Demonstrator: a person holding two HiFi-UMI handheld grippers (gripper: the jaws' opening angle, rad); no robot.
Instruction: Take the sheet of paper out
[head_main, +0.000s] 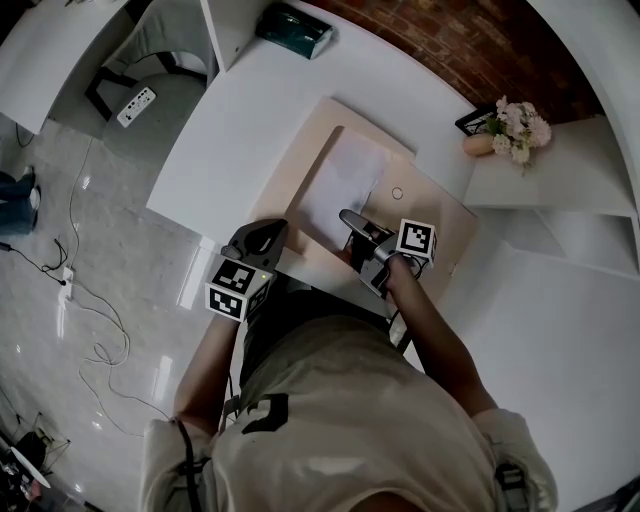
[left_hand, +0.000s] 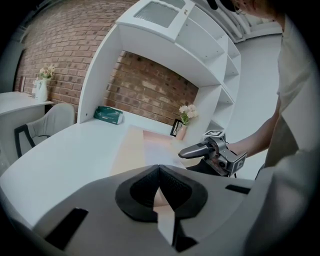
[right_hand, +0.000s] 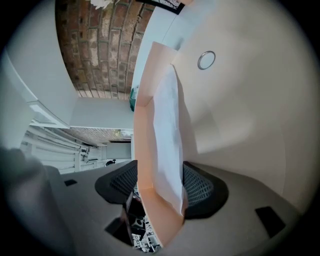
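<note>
A white sheet of paper (head_main: 340, 180) lies in an opened peach folder (head_main: 425, 215) on the white desk. My right gripper (head_main: 348, 217) is at the folder's near edge. In the right gripper view its jaws (right_hand: 160, 170) stand apart, with the sheet (right_hand: 167, 125) and a peach folder flap (right_hand: 143, 140) between the pads. My left gripper (head_main: 275, 230) is at the folder's near left corner. In the left gripper view its pads (left_hand: 159, 169) meet at the tips, with a peach and white sliver of the folder (left_hand: 161, 200) running into its throat. That view also shows the right gripper (left_hand: 184, 153).
A small metal ring (head_main: 397, 193) sits on the folder beside the sheet. A flower vase (head_main: 515, 130) stands at the back right, and a green box (head_main: 295, 28) at the back. A chair (head_main: 150, 45) and a power strip (head_main: 137, 105) are on the floor to the left.
</note>
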